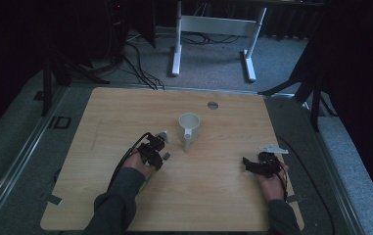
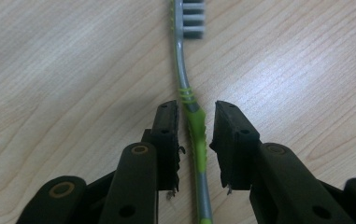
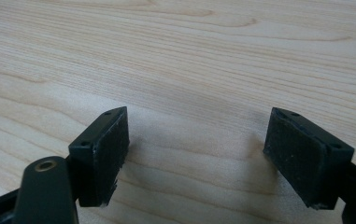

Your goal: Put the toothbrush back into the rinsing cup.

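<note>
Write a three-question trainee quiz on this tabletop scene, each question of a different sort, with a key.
1. True or false: the left gripper has its jaws on either side of the toothbrush handle.
2. Which way does the mug opening face? A) up B) sideways C) down
3. Fill in: between its wide-open jaws the right gripper holds ____.

Key: 1 true; 2 A; 3 nothing, with bare wooden table behind.
</note>
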Demonstrator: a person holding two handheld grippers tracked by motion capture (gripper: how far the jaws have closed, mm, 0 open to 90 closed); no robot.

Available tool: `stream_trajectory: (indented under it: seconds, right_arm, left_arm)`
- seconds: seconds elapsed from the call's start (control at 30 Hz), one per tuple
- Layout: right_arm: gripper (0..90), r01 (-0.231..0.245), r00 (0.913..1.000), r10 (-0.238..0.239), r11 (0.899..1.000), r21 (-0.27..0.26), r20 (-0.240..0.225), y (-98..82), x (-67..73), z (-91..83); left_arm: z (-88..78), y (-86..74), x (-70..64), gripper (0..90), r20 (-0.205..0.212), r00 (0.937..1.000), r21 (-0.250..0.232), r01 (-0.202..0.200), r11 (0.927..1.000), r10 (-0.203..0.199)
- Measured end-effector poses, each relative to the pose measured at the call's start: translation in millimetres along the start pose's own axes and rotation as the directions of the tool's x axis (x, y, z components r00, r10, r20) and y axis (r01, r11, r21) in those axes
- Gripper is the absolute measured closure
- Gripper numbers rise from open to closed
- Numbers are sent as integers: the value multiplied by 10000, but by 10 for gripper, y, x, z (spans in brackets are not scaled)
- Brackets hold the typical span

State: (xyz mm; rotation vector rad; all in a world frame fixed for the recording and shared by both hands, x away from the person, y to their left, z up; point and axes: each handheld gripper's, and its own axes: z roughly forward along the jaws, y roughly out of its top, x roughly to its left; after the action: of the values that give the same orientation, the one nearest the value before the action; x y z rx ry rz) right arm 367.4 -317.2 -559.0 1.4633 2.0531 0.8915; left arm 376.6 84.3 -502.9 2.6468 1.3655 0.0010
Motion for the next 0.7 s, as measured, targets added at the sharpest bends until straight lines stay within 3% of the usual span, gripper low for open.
stream_trajectory:
  seconds: [0.7]
  right_arm:
    - [216, -7, 10000, 7, 10000, 1, -10, 0, 0, 0]
  left_arm:
    - [127, -5, -12, 779, 11, 9999, 632, -122, 9979, 122]
